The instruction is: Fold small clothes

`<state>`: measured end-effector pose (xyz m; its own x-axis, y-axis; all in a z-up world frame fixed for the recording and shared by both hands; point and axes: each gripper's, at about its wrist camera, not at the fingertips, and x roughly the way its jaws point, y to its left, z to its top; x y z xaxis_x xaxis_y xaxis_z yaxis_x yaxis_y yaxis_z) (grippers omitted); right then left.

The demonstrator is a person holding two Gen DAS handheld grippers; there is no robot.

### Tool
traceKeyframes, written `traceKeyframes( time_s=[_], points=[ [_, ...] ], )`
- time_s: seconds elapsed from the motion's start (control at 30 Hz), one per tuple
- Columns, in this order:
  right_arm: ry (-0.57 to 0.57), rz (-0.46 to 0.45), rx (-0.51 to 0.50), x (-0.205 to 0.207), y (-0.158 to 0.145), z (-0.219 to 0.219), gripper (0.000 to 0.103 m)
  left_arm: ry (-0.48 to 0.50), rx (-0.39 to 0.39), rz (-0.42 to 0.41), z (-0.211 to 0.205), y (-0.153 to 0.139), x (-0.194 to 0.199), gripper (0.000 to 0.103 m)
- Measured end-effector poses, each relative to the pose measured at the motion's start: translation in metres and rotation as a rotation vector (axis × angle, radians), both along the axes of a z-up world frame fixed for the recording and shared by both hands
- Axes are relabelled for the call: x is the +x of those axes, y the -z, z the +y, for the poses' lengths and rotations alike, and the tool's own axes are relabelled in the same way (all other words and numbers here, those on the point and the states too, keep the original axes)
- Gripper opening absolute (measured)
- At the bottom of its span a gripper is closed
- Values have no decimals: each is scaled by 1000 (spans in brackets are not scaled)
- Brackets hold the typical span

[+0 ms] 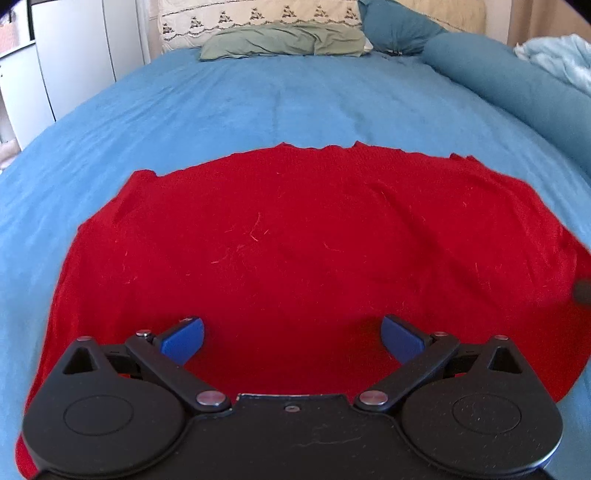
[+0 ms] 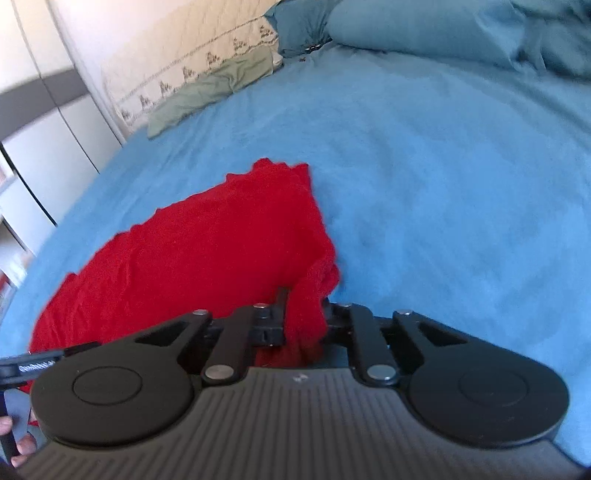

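A red knit garment (image 1: 295, 240) lies spread flat on the blue bedsheet (image 1: 258, 103). My left gripper (image 1: 291, 336) is open, with blue pads (image 1: 183, 339) wide apart, low over the garment's near edge. In the right wrist view my right gripper (image 2: 304, 325) is shut on the right near corner of the red garment (image 2: 184, 254), and the cloth bunches up between the fingers. The left gripper's edge (image 2: 33, 363) shows at the far left of that view.
Pillows lie at the head of the bed: a cream embroidered one (image 1: 258, 18), a green one (image 1: 284, 40) and a teal one (image 1: 399, 29). A rolled teal duvet (image 1: 509, 85) runs along the right side. White wardrobe doors (image 1: 74, 55) stand left.
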<state>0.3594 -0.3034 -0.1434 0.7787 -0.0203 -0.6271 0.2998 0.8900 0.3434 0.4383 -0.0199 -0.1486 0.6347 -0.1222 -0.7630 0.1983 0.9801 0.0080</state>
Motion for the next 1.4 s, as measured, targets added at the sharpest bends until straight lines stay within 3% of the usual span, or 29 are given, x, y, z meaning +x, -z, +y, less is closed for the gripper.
traceKeyframes(
  time_s=[0.1, 0.2, 0.37, 0.47, 0.57, 0.67, 0.7, 0.8, 0.93, 1.07, 1.23, 1.4],
  points=[
    [-28, -20, 22, 15, -35, 18, 26, 11, -44, 10, 14, -11, -1, 101],
    [-126, -76, 40, 37, -81, 52, 26, 12, -58, -19, 44, -30, -5, 101],
    [-506, -163, 106, 72, -136, 155, 26, -5, -50, -48, 106, -49, -23, 101],
    [-793, -106, 78, 90, -127, 238, 26, -22, -49, -33, 141, -42, -42, 101],
    [-882, 56, -17, 107, -82, 302, 25, -54, -59, 9, 167, -26, -58, 101],
    [-893, 170, -108, 113, -41, 334, 29, -74, -76, 34, 186, -15, -70, 101],
    [-890, 164, -128, 110, -37, 338, 37, -79, -86, 34, 190, -14, -74, 101],
    [-910, 118, -102, 99, -49, 335, 84, -72, -117, 26, 194, -17, -83, 101],
    [-869, -41, -125, 83, -89, 311, 89, -35, -157, 1, 192, -33, -94, 101],
    [-684, -136, -208, 49, -107, 253, 101, -17, -181, -32, 182, -46, -98, 101],
    [-593, -65, -309, -3, -60, 203, 101, -70, -175, -56, 180, -49, -86, 101],
    [-539, -21, -361, -39, -7, 202, 98, -108, -160, -55, 183, -49, -77, 101]
  ],
)
